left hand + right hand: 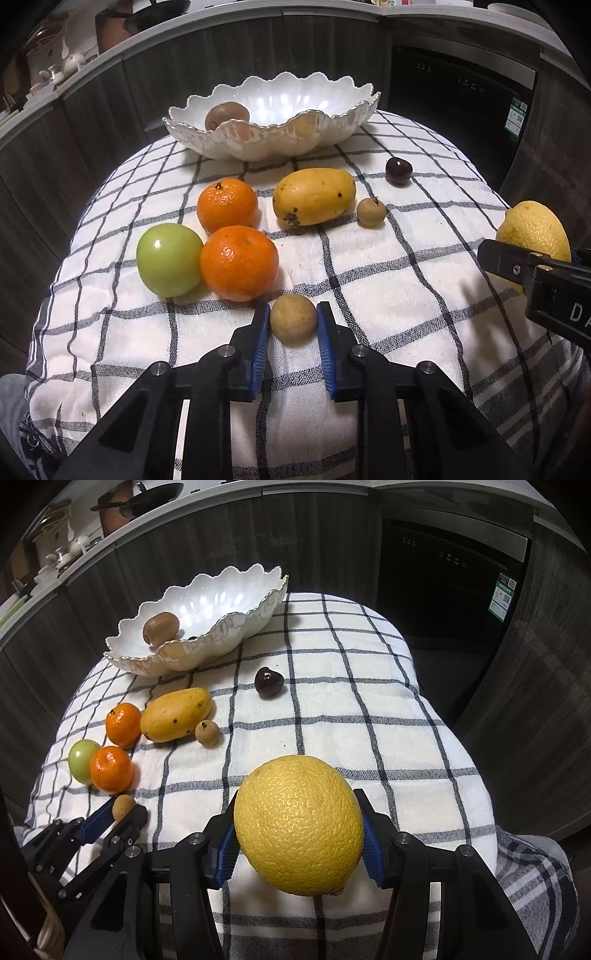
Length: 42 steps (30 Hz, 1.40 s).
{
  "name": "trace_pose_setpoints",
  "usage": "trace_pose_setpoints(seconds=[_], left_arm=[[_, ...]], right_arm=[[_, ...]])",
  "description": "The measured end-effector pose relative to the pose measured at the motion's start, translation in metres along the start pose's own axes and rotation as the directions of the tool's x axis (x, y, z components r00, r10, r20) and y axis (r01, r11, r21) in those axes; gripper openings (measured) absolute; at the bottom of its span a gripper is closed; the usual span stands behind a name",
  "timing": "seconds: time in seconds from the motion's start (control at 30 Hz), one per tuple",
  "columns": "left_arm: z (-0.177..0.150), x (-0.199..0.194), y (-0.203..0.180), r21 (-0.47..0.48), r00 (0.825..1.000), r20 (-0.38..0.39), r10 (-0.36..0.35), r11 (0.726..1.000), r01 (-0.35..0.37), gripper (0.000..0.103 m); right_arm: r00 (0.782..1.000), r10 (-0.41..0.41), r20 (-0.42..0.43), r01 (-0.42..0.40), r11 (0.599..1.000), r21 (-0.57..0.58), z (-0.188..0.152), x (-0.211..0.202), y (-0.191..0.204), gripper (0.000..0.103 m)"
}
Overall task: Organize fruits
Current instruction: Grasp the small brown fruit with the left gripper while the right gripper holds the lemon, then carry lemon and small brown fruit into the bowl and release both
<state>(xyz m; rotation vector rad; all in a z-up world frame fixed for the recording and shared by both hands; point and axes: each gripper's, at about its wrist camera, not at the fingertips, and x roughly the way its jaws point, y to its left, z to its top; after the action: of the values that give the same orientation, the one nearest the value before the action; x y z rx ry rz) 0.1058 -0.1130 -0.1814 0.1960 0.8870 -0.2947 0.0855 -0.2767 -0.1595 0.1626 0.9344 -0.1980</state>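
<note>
Left hand-held gripper [293, 325] has its blue pads on either side of a small tan fruit [293, 317] on the checked cloth [388, 280]; whether they press it is hard to tell. Right hand-held gripper [299, 834] pinches a lemon [299, 823], which hides the pads' inner faces. Beyond the left one lie two oranges [238, 262], a green apple [169, 258], a mango [314, 195], then the scalloped bowl [229, 140] holding a kiwi [226, 115], partly cut by its rim
</note>
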Motion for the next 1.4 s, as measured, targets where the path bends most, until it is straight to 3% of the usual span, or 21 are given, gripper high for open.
trace_pose_setpoints(seconds=[0.83, 1.4], left_arm=[[0.023, -0.038, 0.021, -0.042, 0.995, 0.095, 0.011, 0.999, -0.007, 0.025], [0.095, -0.037, 0.052, -0.070, 0.981, 0.189, 0.043, 0.997, -0.030, 0.025]], right_arm=[[0.998, 0.009, 0.069, -0.006, 0.999, -0.040, 0.017, -0.029, 0.018, 0.056], [0.986, 0.049, 0.156, -0.034, 0.995, -0.092, 0.083, -0.029, 0.048, 0.056]])
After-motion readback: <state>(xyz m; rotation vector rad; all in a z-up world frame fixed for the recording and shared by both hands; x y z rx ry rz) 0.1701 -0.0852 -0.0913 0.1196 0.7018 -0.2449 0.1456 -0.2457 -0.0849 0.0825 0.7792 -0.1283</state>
